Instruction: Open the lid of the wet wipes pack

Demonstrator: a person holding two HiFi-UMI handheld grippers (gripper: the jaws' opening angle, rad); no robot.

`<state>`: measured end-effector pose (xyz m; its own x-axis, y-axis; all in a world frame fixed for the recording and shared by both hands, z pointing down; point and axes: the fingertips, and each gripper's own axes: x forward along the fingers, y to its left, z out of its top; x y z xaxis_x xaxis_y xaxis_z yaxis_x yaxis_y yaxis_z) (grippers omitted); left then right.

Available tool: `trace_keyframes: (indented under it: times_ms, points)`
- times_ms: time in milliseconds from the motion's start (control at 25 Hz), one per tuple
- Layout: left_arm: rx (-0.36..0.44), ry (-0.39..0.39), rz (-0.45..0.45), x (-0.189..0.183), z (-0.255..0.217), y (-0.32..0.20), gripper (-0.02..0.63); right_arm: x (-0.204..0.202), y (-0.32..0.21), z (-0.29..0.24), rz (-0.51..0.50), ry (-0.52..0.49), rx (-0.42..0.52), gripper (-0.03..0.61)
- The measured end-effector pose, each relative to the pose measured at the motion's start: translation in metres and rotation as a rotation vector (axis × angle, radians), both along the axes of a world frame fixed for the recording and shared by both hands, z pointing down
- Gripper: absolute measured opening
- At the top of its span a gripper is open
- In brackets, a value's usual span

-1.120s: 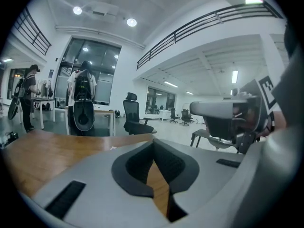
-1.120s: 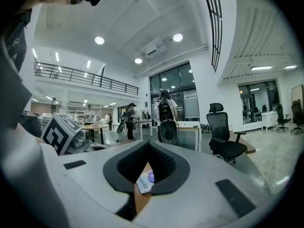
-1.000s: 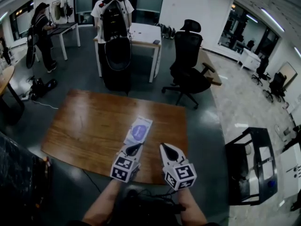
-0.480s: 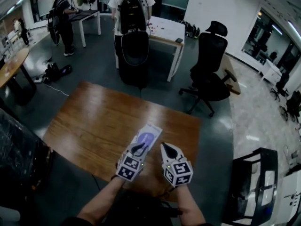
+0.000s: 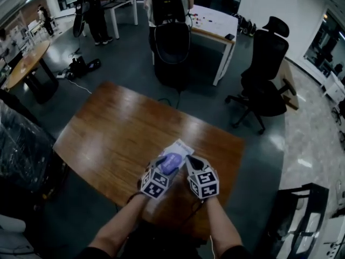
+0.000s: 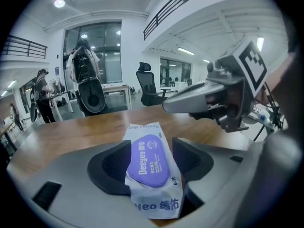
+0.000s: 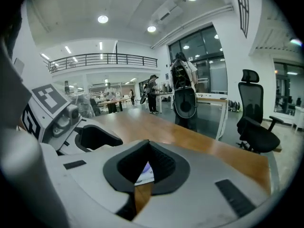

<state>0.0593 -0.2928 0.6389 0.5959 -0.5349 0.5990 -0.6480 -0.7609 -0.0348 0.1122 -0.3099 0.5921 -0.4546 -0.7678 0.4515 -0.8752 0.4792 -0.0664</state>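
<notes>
A wooden table (image 5: pixel 118 134) is seen, and the pack (image 5: pixel 177 151) is laid flat on it close to the near edge, lengthwise away from the person. The pack's near end is taken between the jaws of the left gripper (image 6: pixel 151 144), which are closed in on its two flanks, so it is judged to be steadied against the table. The right gripper (image 7: pixel 149 144) is held just beside it on the right, above the table. Its jaws are clenched together on nothing, and only a sliver of the pack is glimpsed past them. The purple oval lid (image 6: pixel 148 161) is found shut on the pack's top and is not yet touched. For the step to be done well, the pack should be pinned without being crushed. The lid's free lip should be sought with the right tip and levered upward. Which end carries that lip cannot be told.
</notes>
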Motion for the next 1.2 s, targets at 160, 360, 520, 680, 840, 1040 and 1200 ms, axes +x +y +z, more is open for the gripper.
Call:
trace_keyframes:
  times_ms: [160,360,520,680,840,1040,1200]
  points:
    - [-0.039,-0.038,-0.020,-0.001,0.013,-0.005,0.280,0.000,-0.019,0.029,-0.047,0.041,-0.047,0.011]
    - [-0.044,-0.102,-0.030,-0.001,0.027,-0.006,0.282,0.002,-0.034,0.054,-0.081,0.069,-0.092,0.011]
    - [-0.036,-0.143,-0.029,-0.002,0.032,-0.006,0.282,-0.002,-0.036,0.067,-0.106,0.066,-0.126,0.011]
    - [-0.028,-0.166,-0.022,-0.001,0.032,-0.004,0.282,-0.007,-0.034,0.075,-0.128,0.043,-0.154,0.011]
    - [-0.032,-0.178,-0.004,-0.002,0.034,-0.003,0.284,-0.010,-0.030,0.081,-0.143,0.024,-0.192,0.011]
    - [-0.068,-0.165,0.003,-0.003,0.037,-0.005,0.284,-0.009,-0.029,0.084,-0.164,0.037,-0.186,0.011]
    - [-0.114,-0.121,0.003,-0.003,0.035,-0.007,0.284,-0.007,-0.028,0.085,-0.174,0.054,-0.186,0.011]
